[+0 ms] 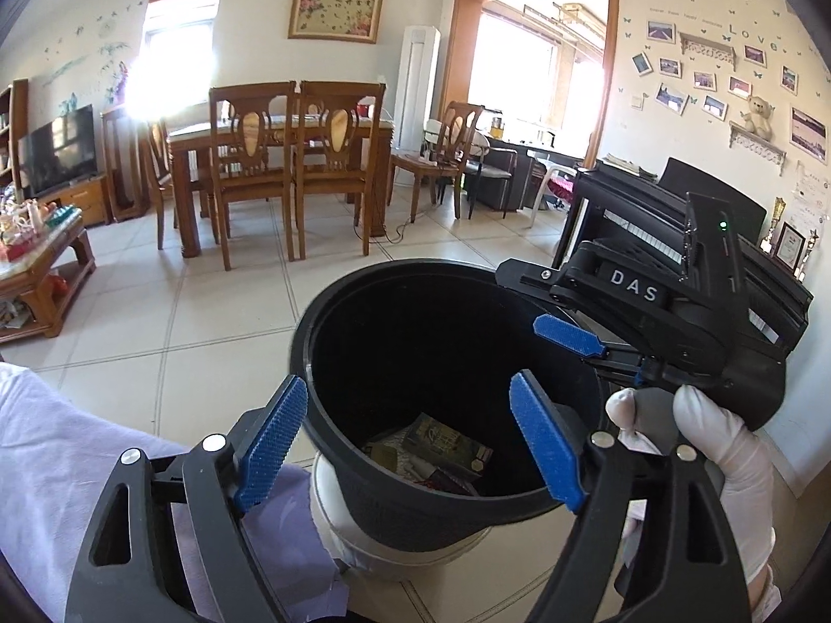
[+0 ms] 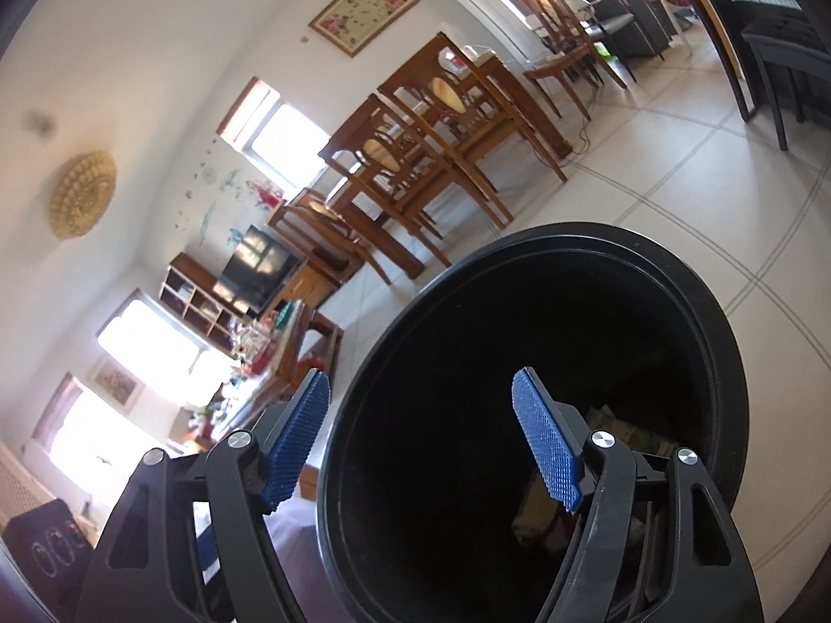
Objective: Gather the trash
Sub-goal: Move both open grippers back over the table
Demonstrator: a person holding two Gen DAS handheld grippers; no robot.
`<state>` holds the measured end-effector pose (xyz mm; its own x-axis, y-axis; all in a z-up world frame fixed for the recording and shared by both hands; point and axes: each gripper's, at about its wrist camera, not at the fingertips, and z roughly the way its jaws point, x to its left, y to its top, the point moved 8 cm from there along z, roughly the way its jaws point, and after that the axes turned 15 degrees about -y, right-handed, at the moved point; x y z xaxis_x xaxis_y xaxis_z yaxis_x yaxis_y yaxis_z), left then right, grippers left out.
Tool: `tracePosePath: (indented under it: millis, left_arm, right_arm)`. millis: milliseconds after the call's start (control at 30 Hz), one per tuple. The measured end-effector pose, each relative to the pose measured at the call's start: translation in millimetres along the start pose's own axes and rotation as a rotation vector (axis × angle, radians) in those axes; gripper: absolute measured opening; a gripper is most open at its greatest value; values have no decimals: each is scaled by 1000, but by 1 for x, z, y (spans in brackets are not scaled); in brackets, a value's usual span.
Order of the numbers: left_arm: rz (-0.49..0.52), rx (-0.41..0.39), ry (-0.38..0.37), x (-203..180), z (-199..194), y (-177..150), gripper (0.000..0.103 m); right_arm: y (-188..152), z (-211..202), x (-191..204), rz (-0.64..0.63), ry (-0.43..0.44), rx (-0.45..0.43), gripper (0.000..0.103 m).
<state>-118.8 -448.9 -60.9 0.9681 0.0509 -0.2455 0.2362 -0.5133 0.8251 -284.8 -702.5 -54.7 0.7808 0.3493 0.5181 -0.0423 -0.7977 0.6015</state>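
A round black bin [image 1: 332, 290] stands just ahead of me, tilted a little, on a white base [image 1: 363, 535]. Flat packets and wrappers [image 1: 446, 441] lie at its bottom. My left gripper [image 1: 407, 384] is open: its left pad is outside the near rim and its right pad is over the inside, with neither touching. A white-gloved hand [image 1: 727, 441] holds my right gripper, and one blue pad [image 1: 568, 336] reaches over the right rim. In the right wrist view the right gripper [image 2: 420, 379] is open over the bin [image 2: 571, 233], with nothing between its pads and trash [image 2: 623, 431] below.
Pale purple cloth [image 1: 78, 441] lies at the lower left beside the bin. A wooden dining table with chairs [image 1: 280, 156] stands across the tiled floor [image 1: 208, 311]. A cluttered low table [image 1: 36, 259] is at the left and a black piano [image 1: 649, 207] at the right.
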Motion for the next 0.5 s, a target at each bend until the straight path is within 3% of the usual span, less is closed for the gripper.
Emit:
tracePosePath:
  millis: [267, 500]
  left_arm:
    - [-70, -91, 92, 33, -68, -13, 83]
    - [-152, -168, 196, 70, -135, -35, 84]
  right_arm:
    - [-19, -4, 52, -178, 38, -27, 88]
    - [-51, 1, 96, -310, 69, 5, 89]
